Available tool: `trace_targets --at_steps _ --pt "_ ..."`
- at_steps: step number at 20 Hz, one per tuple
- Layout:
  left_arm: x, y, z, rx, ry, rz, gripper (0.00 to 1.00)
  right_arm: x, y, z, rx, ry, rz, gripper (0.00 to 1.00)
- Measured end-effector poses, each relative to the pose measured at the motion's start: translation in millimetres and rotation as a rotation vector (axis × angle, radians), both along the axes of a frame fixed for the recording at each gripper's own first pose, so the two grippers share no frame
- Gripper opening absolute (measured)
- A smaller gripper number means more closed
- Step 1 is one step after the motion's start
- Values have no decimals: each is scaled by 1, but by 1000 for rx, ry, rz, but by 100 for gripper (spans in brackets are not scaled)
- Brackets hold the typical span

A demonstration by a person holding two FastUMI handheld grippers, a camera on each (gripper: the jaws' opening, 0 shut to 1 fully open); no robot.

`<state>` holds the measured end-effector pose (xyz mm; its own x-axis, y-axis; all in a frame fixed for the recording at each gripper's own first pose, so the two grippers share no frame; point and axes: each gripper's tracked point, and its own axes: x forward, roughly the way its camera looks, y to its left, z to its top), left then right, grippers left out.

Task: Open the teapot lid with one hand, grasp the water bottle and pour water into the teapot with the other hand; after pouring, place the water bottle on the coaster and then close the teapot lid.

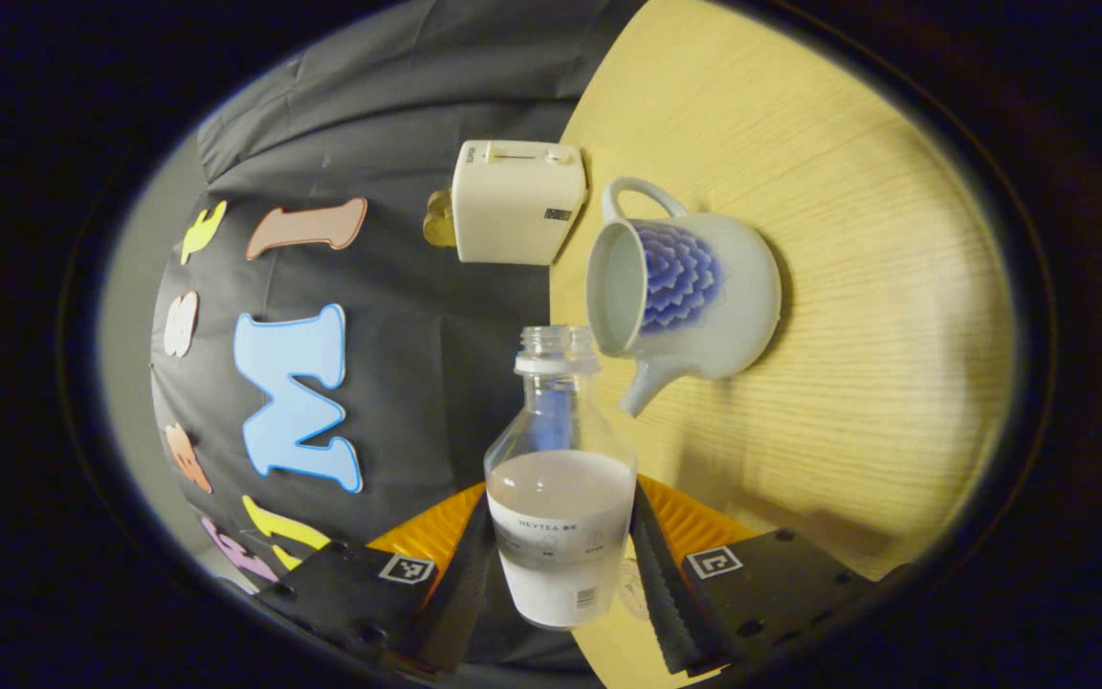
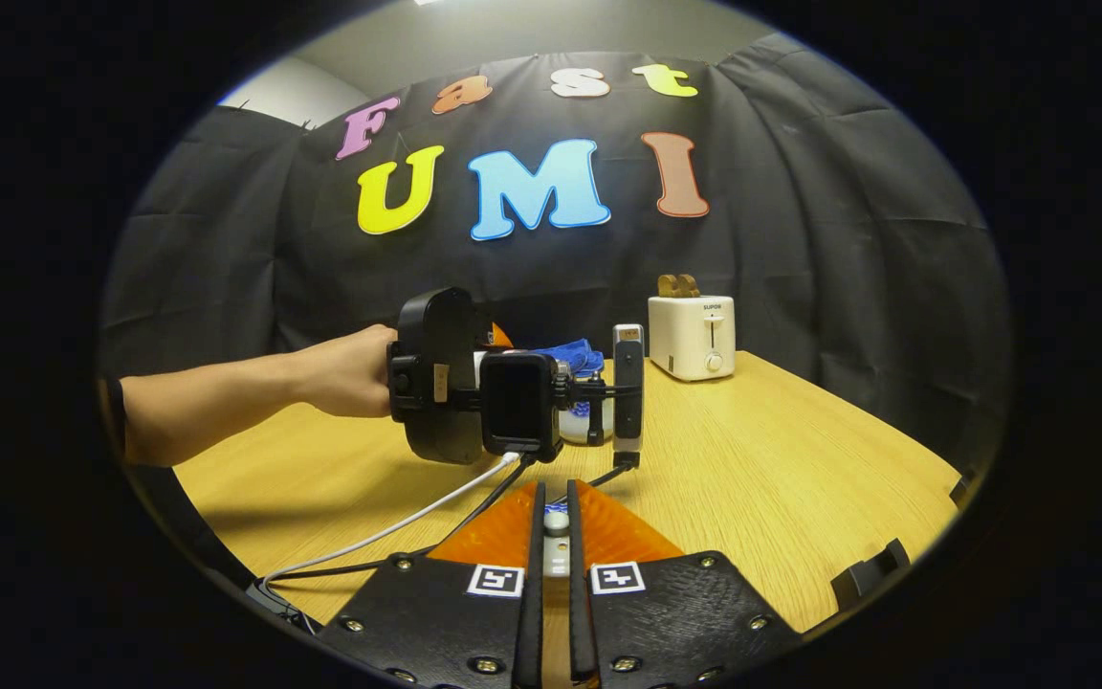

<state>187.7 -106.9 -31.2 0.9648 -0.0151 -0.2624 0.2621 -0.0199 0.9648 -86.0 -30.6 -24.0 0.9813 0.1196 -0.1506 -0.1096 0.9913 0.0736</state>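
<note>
One teapot (image 1: pixel 694 287) stands lidless on the worktop (image 1: pixel 876 316), its inside pale; I cannot tell if it holds water. One uncapped water bottle (image 1: pixel 561 498), partly full, is pinched in the left gripper (image 1: pixel 561 565) jaws, its mouth just beside the teapot's rim. One toaster (image 1: pixel 516 201) stands by the worktop's far edge. The right gripper (image 2: pixel 556 545) jaws pinch a small lid knob (image 2: pixel 557 522).

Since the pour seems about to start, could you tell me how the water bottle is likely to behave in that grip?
The water bottle looks clear, smooth plastic, so it may slip or flex between the left gripper's fingers. Roughly half full and uncapped, it probably has some heft, and its liquid could shift when tilted further.
</note>
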Motion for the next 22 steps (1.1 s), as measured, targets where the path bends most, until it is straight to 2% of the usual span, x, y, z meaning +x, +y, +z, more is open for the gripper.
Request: trace_targets --at_steps 6,9,22 --pt "-3 -5 8 107 10 -23 87 0 -3 0 8 3 -5 11" --pt "0 -2 12 191 29 -21 87 0 -4 3 8 -6 -8 11" --pt "5 -3 17 354 55 -32 88 0 -15 0 29 -2 -28 11"
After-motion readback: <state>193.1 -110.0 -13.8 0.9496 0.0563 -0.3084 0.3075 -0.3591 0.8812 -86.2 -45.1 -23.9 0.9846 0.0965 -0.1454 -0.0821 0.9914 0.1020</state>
